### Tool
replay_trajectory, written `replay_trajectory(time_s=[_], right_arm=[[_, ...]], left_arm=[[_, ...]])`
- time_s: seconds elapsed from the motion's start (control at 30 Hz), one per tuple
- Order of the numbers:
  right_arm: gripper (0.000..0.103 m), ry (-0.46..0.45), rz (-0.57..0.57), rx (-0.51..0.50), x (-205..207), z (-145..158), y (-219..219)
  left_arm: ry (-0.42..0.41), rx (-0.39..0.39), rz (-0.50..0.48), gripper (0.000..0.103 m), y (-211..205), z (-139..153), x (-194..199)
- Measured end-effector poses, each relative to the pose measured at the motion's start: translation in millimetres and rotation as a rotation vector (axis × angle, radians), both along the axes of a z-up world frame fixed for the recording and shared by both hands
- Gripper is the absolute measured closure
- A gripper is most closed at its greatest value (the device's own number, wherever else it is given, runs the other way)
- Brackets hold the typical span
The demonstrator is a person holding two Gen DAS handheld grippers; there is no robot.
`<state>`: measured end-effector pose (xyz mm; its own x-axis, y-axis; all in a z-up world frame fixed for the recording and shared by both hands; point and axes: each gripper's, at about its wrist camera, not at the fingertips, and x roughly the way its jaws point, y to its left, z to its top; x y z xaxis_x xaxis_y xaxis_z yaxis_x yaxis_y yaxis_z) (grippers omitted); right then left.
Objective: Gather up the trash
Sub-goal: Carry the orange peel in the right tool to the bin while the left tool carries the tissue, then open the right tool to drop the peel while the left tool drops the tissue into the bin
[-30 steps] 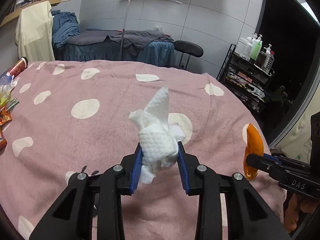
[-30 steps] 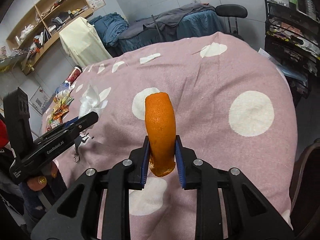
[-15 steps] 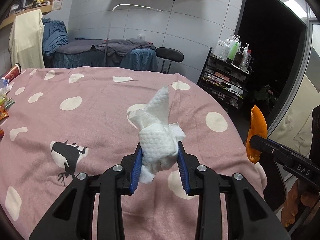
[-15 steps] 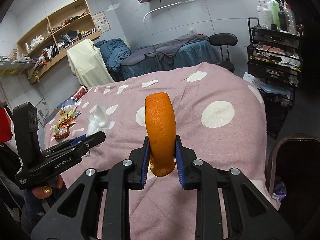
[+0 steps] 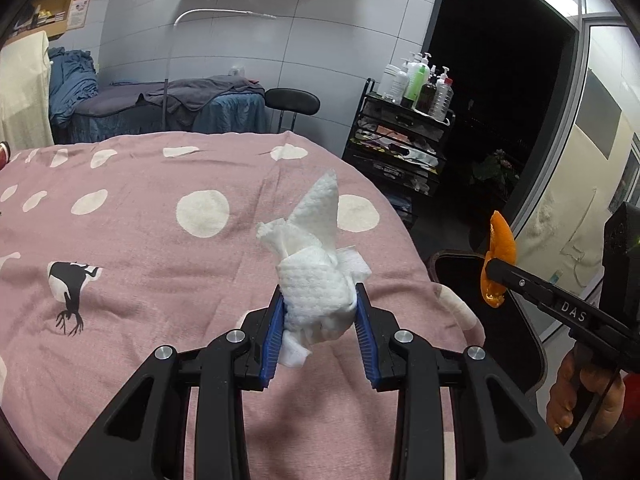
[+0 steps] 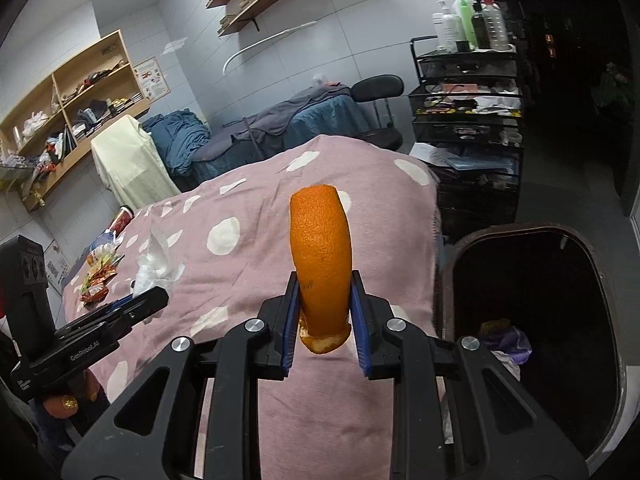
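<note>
The left tool (image 5: 318, 316) gripped a crumpled white paper towel (image 5: 316, 276); the right tool (image 6: 324, 304) gripped a curved orange peel (image 6: 322, 256), a dark bin (image 6: 452, 280) just right of it.

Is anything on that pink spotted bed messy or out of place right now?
Yes. Crumpled snack wrappers lie scattered at the far left edge of the pink spotted bedcover, beside a toppled red can. Otherwise nothing looks spilled or damaged.
</note>
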<state>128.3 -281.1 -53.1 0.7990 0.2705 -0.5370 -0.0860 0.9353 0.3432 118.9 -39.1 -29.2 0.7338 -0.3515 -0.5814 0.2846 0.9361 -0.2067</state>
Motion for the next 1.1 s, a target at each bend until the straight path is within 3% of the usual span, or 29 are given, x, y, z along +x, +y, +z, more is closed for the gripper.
replay_trajectory(time_s=[0.33, 0.67, 0.8, 0.93, 1.1], right_arm=[[0.078, 0.12, -0.239, -0.03, -6.3, -40.9, -72.0], [0.077, 0.243, -0.322, -0.022, 2.0, -81.9, -108.6], [0.069, 0.247, -0.334, -0.012, -0.2, -89.1, -111.4], [0.051, 0.23, -0.352, -0.025, -1.7, -89.8, -114.2], [0.042, 0.187, -0.393, -0.048, -8.0, -80.7, -116.8]], left_arm=[[0.009, 0.006, -0.093, 0.07, -38.8, -4.9, -8.2], [0.023, 0.016, -0.168, 0.07, -68.3, -7.0, -11.3], [0.029, 0.023, -0.203, 0.07, -81.4, -7.8, -12.0], [0.043, 0.026, -0.239, 0.07, -94.2, -11.3, -12.4], [0.061, 0.034, -0.289, 0.07, -112.0, -14.2, -10.6]])
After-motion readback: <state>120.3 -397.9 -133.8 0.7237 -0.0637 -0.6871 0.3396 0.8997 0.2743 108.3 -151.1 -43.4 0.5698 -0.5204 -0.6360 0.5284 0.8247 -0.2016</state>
